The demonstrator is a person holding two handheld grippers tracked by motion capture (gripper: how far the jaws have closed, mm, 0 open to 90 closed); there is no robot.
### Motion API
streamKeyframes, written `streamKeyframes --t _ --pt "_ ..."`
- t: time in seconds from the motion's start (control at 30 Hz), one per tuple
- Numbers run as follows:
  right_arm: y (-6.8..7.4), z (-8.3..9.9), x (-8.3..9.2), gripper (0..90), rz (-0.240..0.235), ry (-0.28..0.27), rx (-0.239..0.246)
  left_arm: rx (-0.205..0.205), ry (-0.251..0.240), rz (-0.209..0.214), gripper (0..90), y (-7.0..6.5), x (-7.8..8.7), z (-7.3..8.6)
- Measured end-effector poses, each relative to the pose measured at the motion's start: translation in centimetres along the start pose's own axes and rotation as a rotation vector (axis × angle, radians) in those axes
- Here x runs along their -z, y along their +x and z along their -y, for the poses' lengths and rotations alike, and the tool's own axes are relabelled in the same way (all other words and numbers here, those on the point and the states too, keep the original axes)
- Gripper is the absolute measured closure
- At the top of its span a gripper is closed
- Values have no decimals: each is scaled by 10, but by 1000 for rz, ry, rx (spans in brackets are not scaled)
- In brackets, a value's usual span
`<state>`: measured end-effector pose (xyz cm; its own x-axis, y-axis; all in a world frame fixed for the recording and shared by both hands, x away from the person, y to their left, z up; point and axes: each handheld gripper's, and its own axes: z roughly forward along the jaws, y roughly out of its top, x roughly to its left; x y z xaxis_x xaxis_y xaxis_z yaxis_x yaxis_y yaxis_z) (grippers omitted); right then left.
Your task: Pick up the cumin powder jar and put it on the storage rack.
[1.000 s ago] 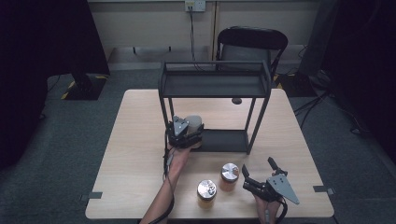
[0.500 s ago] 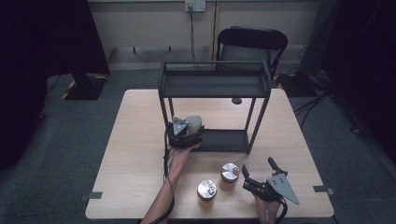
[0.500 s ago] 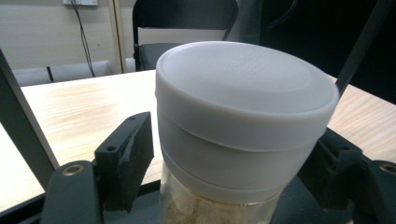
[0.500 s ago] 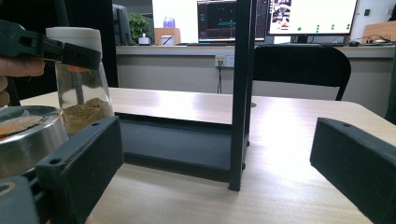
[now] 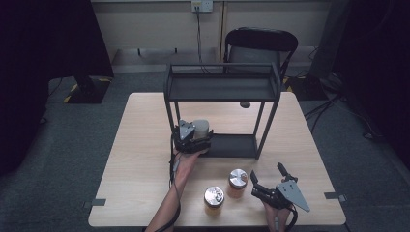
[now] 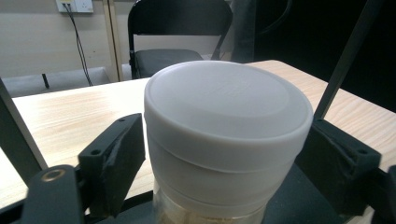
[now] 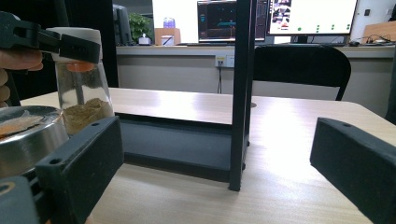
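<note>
On the rack's lower shelf (image 5: 232,145), left gripper (image 5: 196,143) jaws flank the white-lidded jar (image 5: 201,128).

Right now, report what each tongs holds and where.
Nothing held. Left tongs have just been opening, jaws flanking the lid of the jar, seemingly not pressing. Right tongs open, empty.

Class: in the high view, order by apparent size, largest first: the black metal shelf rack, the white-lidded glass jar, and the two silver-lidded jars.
1. Black metal shelf rack.
2. White-lidded glass jar, partly hidden by the left gripper, so unsure against the rest.
3. Silver-lidded jars: alike.
</note>
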<state>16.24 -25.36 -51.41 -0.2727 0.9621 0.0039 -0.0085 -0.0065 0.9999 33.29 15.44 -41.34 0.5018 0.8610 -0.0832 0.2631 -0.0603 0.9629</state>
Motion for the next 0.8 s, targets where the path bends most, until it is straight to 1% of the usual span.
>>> streamKeyframes --t 0.13,0.23,0.3,0.4,0.47,0.53,0.6,0.7,0.8 --pt "0 0 0 17 0 0 0 7 -5 4 132 -1 0 -2" --pt "0 0 0 17 0 -1 0 -2 -7 2 112 -3 0 -5" --pt "0 0 0 17 0 0 0 5 -11 2 98 -3 0 -7" --pt "0 0 0 17 0 0 0 1 -17 5 96 -3 2 -9" --pt "0 0 0 17 0 0 1 2 -31 14 97 -2 3 -10" --pt "0 0 0 17 0 0 0 -12 -34 10 98 -3 5 -12" --pt "0 0 0 17 0 1 1 -10 -39 12 101 -3 6 -14" --pt "0 0 0 17 0 1 1 -18 -48 14 103 -4 8 -17" --pt "0 0 0 17 0 1 0 -38 -52 18 105 -6 10 -21"
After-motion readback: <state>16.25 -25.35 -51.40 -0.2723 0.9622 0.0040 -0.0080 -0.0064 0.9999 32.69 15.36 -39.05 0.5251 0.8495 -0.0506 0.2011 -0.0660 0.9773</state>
